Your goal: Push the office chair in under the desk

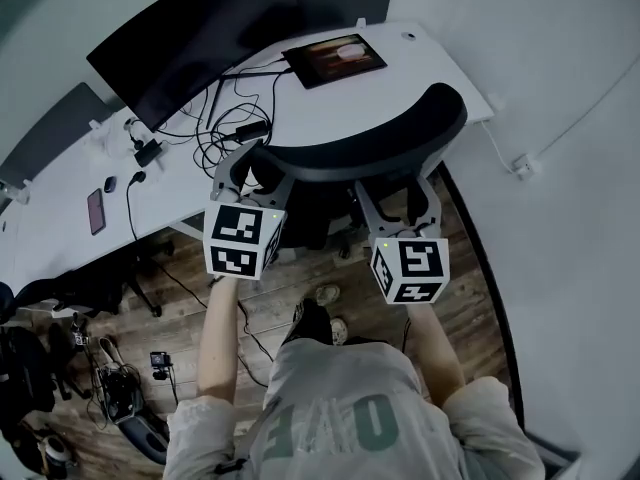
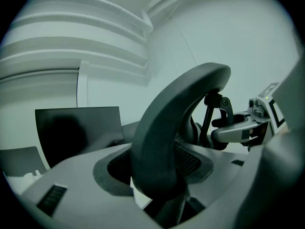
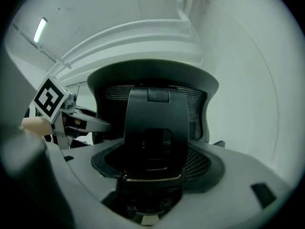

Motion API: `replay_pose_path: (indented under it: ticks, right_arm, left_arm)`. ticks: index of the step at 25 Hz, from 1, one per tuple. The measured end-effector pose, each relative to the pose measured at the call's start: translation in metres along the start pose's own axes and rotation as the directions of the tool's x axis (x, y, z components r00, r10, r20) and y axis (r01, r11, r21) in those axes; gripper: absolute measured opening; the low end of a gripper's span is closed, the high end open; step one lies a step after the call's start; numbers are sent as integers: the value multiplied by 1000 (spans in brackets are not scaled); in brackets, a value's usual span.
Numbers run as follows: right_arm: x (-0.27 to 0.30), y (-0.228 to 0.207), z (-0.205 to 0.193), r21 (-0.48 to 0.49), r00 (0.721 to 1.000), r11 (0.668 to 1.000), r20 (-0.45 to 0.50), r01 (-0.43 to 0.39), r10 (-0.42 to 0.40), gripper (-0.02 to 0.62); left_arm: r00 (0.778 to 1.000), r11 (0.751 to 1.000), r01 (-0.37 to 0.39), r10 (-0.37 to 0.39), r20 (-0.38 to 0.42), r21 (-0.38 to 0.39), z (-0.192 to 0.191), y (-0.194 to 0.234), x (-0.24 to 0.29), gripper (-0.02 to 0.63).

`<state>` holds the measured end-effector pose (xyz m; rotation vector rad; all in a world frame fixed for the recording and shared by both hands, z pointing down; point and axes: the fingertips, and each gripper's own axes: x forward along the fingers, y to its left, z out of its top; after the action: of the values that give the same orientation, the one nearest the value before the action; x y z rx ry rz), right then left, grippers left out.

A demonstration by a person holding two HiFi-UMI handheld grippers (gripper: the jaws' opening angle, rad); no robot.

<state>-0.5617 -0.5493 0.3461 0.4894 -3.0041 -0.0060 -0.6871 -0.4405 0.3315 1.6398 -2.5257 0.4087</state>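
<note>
Gripping the chair (image 1: 380,138) from behind: left claw (image 1: 243,166) clamped on chair's left rim, right claw (image 1: 398,196) clamped on its spine; chair at counter (image 1: 420,78) edge.

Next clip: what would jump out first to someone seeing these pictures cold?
The black office chair fills the middle of the head view, its curved back right at the edge of the white desk, with the left tool and right tool clamped on it from behind. Beyond it on the desk sit a dark monitor, a lit tablet and a tangle of cables.
</note>
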Motion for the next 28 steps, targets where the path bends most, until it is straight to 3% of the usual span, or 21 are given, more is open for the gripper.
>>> replay_pose_path:
  ticks: [8, 16, 28]
  right_arm:
    - [29, 23, 9, -9, 996, 998, 65, 68, -68, 313]
    - [36, 29, 7, 8, 994, 995, 42, 101, -101, 313]
    - [34, 31, 4, 0, 995, 996, 37, 89, -89, 313]
  left_arm:
    - [999, 999, 48, -49, 12, 22, -1, 44, 24, 256]
    - [994, 994, 108, -109, 20, 33, -1, 53, 29, 256]
    - [994, 994, 95, -97, 41, 47, -1, 51, 25, 258]
